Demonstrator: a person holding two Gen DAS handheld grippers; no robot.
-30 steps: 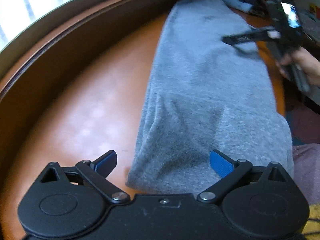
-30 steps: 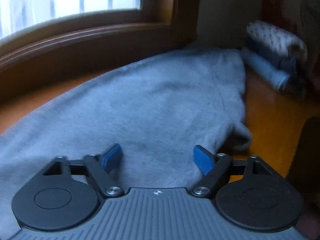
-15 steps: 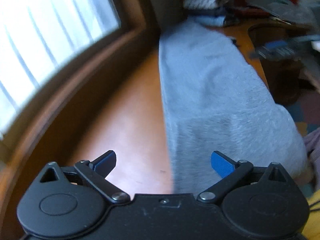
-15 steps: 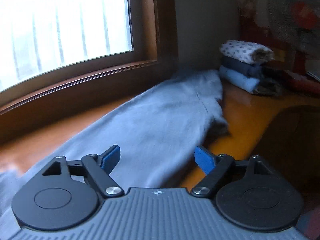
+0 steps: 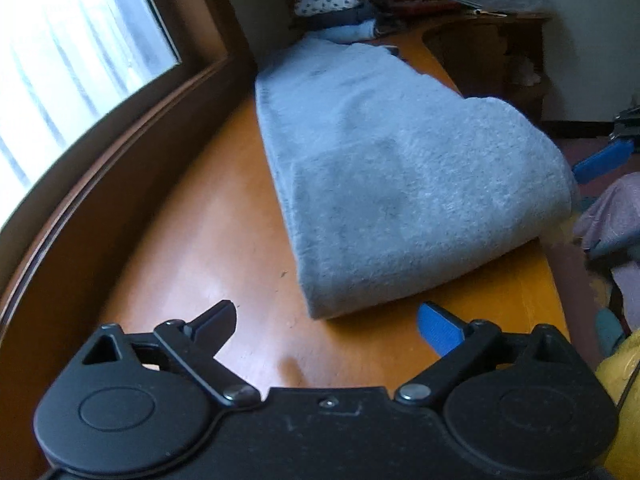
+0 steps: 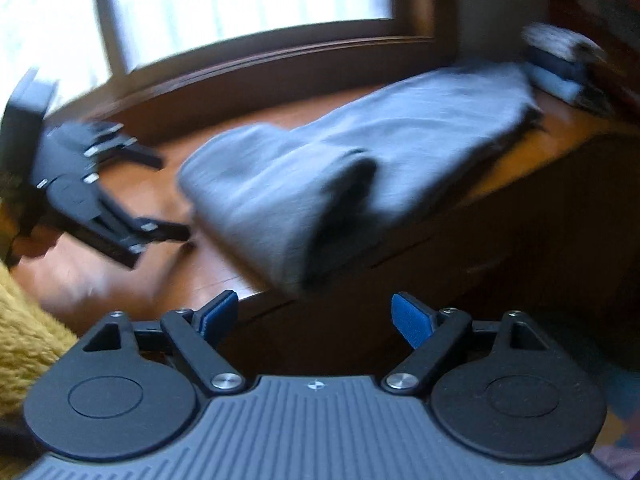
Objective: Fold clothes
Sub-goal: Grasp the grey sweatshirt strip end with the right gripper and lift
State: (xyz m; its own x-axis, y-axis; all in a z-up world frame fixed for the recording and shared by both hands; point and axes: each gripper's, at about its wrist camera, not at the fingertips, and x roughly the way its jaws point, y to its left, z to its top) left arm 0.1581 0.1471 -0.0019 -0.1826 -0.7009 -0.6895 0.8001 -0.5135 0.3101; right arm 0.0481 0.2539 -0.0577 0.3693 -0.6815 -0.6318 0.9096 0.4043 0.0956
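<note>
Garment (image 5: 384, 168): grey knit, folded into one long strip, lying flat on the bench (image 5: 208, 248). We record its long axis running along the bench, parallel to the window (image 5: 76, 60). In the left wrist view the near end is a rounded fold pointing toward the left gripper (image 5: 326, 326); the far end points at a stack of folded clothes (image 5: 340, 12) by the wall and lies just beside it, contact not resolved. The strip's window-side edge is well apart from the sill, with bare wood between. Its other long edge sits at the bench's front edge, and in the right wrist view part of the near end (image 6: 320, 208) overhangs that edge.

Left gripper: jaws spread wide, nothing between them, hovering over bare bench just short of the garment's near end, not touching it. We see the same gripper (image 6: 172, 196) from the side in the right wrist view, blurred.

Right gripper (image 6: 316, 314): jaws wide apart, nothing held, off the front of the bench and aimed across the garment toward the window. One blue fingertip (image 5: 600, 160) of it shows at the right edge of the left wrist view, near the garment's front edge.

Yellow fabric (image 6: 24, 328) and pink cloth (image 5: 612, 212) sit at the frame margins.
</note>
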